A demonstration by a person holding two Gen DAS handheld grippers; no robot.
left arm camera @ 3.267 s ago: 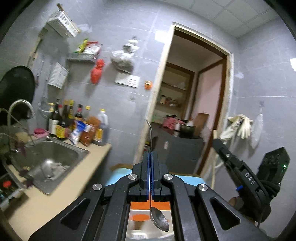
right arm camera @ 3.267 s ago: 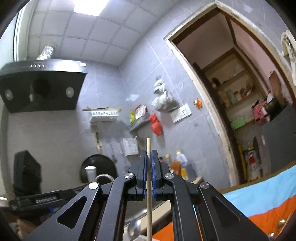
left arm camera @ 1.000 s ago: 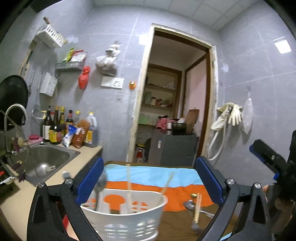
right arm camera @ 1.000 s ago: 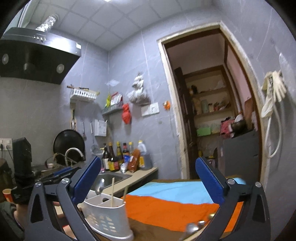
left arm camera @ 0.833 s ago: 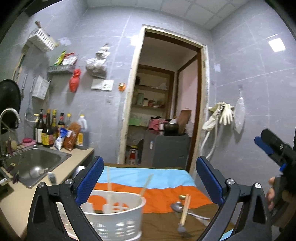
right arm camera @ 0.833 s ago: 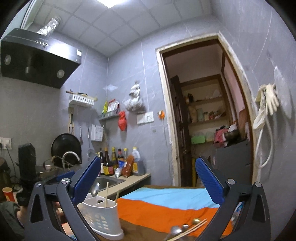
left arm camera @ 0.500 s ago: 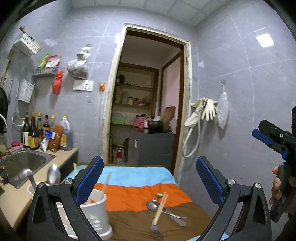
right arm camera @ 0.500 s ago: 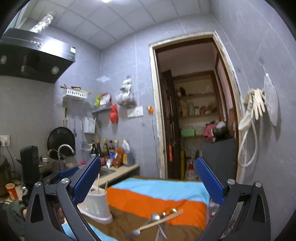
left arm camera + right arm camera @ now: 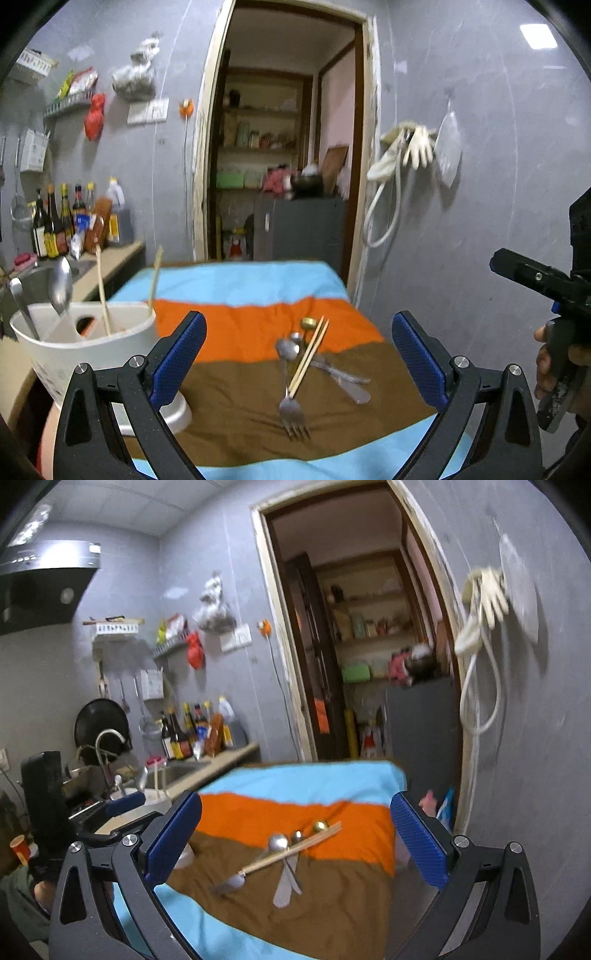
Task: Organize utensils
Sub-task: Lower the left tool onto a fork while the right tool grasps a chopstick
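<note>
Hovering above striped cloth [image 9: 236, 332], left gripper [image 9: 297, 354] spread wide, nothing between pads. Right gripper [image 9: 295, 836] likewise released, empty. Loose pile on brown band: fork [image 9: 291, 406], chopsticks [image 9: 308, 356], spoons [image 9: 288, 349]; overlapped, count unclear, right view blurred. White caddy [image 9: 85, 350] at cloth's left edge holds spoon, chopsticks; base hidden behind left finger, mostly hidden in right view.

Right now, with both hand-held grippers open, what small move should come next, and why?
Probably lower the right hand-held gripper onto the pair of wooden chopsticks. They lie on top of the metal spoons and steel fork, while the white plastic utensil holder already holds some.
</note>
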